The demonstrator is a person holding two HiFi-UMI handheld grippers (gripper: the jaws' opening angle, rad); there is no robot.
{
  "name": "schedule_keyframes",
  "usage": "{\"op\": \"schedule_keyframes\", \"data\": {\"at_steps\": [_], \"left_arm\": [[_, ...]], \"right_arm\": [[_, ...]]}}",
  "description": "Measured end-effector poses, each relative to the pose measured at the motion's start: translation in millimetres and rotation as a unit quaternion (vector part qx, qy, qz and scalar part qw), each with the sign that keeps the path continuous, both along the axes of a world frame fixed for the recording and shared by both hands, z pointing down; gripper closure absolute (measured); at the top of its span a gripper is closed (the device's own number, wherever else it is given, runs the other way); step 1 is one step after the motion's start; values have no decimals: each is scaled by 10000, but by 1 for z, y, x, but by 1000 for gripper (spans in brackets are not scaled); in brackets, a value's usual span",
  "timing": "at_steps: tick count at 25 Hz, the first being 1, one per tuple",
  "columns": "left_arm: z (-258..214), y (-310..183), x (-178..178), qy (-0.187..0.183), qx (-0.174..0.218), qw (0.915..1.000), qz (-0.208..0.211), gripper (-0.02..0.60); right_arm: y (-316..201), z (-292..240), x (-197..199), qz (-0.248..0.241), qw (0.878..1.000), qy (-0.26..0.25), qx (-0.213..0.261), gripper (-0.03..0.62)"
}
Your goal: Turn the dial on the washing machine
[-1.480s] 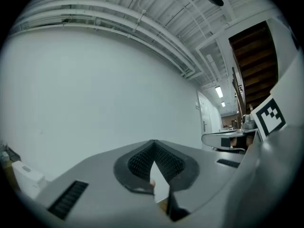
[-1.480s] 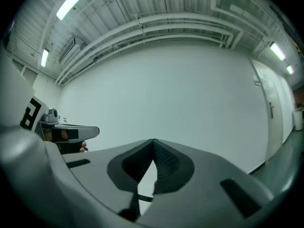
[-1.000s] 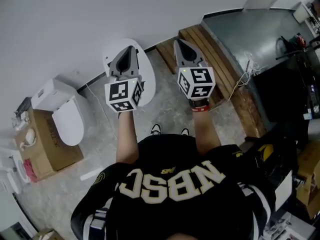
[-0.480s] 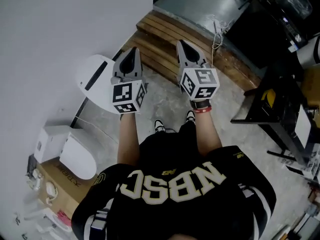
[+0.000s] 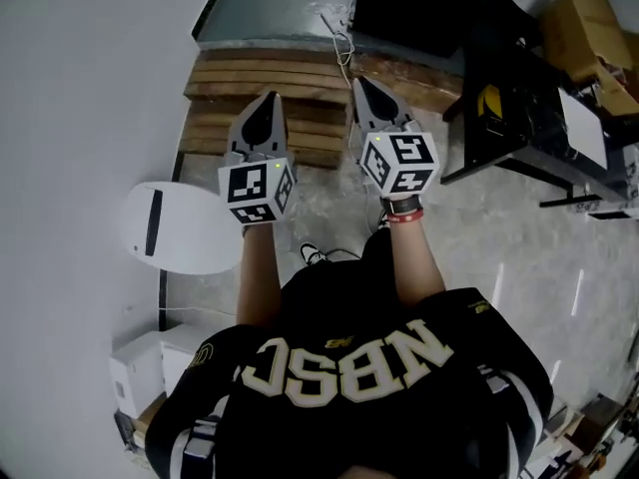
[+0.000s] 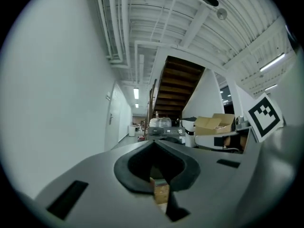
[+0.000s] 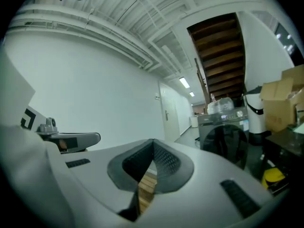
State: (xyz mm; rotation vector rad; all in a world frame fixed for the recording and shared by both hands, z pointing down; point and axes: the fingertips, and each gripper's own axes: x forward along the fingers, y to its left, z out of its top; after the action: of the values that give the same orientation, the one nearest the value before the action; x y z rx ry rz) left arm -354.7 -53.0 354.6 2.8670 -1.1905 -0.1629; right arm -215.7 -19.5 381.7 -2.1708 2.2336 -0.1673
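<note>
The person in a black jersey holds both tools out level in front of the chest, side by side and apart, their tips toward the top of the frame in the head view. The left gripper has its 2 jaws pressed together at the tip with nothing between them. Its own view shows the dark pads meeting in a point, with only bare floor visible below. The right gripper is the same: jaws together, empty. A marker cube sits on the back of the left tool and a second cube sits on the right one, above a red wristband.

The washing machine stands well apart from both tools. It is a dark grey front-loader with a round door, at the centre right of the right gripper view, in front of a brown staircase. A lit panel runs along its top edge, but the dial is too small to pick out for certain. In the left gripper view it appears small, just above the jaw tips at the centre.

Below the jaws in the head view lies a wooden pallet. A white oval board lies by the wall at the left.
</note>
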Motion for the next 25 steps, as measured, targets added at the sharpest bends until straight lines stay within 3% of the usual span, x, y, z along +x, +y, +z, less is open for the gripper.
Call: {"op": "schedule_keyframes", "data": {"at_steps": [6, 12, 25], "left_arm": [[-11, 13, 123, -27, 43, 9963, 857, 568], [-14, 31, 234, -80, 183, 9916, 1277, 568], [-16, 26, 407, -79, 268, 9905, 1344, 568]], "right_arm": [[37, -1, 111, 810, 9967, -36, -77, 588], [65, -2, 214, 1252, 9921, 65, -104, 588], [61, -7, 383, 1355, 9905, 212, -103, 588]]}}
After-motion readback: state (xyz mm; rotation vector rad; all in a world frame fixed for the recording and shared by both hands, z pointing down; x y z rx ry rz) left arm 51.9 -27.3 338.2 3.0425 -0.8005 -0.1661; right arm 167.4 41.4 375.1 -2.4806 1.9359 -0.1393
